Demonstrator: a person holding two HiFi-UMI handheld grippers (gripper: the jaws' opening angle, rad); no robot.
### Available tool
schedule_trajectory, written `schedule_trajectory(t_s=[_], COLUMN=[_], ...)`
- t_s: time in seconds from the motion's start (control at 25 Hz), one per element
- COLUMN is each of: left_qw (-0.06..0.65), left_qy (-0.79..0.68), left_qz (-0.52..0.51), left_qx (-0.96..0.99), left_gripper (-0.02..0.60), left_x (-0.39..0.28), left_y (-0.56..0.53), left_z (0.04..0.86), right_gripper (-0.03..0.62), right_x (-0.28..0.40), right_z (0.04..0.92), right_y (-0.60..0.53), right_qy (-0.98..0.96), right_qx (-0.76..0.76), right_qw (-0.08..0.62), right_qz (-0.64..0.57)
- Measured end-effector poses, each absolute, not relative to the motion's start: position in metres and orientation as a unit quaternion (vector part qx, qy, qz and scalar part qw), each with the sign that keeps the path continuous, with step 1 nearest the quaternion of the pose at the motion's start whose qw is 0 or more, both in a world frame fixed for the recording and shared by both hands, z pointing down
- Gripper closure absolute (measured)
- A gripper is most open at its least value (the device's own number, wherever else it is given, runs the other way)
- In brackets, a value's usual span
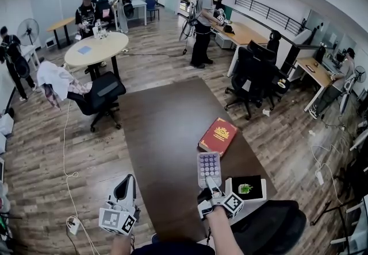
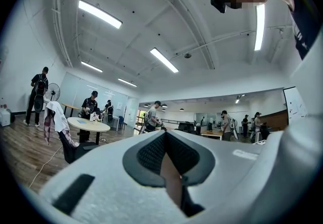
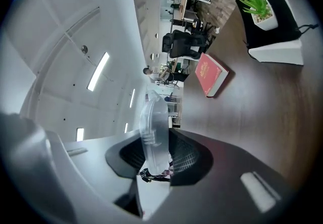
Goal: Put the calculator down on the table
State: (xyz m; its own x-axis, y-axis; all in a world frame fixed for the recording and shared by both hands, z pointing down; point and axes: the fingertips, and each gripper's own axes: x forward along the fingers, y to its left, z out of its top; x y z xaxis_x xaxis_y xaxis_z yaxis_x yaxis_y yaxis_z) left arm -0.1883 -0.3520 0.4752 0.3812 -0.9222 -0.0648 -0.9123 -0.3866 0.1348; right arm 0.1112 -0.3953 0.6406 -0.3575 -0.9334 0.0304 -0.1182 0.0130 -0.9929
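Clamping the calculator (image 1: 209,167) is the right claw (image 1: 211,182); left claw (image 1: 127,186) closed; book (image 1: 218,136) lettering illegible.

Left gripper (image 1: 126,186): low at the left of the head view, pointing forward and level, marker cube (image 1: 118,220) nearest the body. Its own view shows the jaws closed tip to tip, nothing between them.

Right gripper (image 1: 210,181): held out ahead of the bare right forearm (image 1: 223,232), pointing forward and level, rolled onto its side. Its marker cube (image 1: 233,203) sits at the wrist end. The jaws are clamped on the calculator (image 1: 208,166), which the right gripper view shows edge-on between the pads.
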Motion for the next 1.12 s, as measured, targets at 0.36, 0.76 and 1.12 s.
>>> schedule_trajectory(t_s=[0.36,0.76,1.12], left_qw=[0.039,0.046,0.039], left_qy=[-0.557,-0.568,-0.577], left_qz=[-0.059,-0.050,-0.033], left_qx=[0.828,0.820,0.815], left_gripper=[0.586,0.586,0.586], left_x=[-0.189,-0.194,-0.192], left_y=[-0.355,-0.362,-0.365], left_z=[0.478,0.486,0.490], right_gripper=[0.476,0.476,0.476], right_x=[0.119,0.116,0.128], right_z=[0.718,0.802,0.872], right_y=[-0.406,-0.416,-0.432], right_qy=[0.582,0.542,0.486], right_qx=[-0.451,-0.446,-0.451], right_qw=[0.346,0.343,0.355], right_qz=[-0.582,-0.624,-0.659])
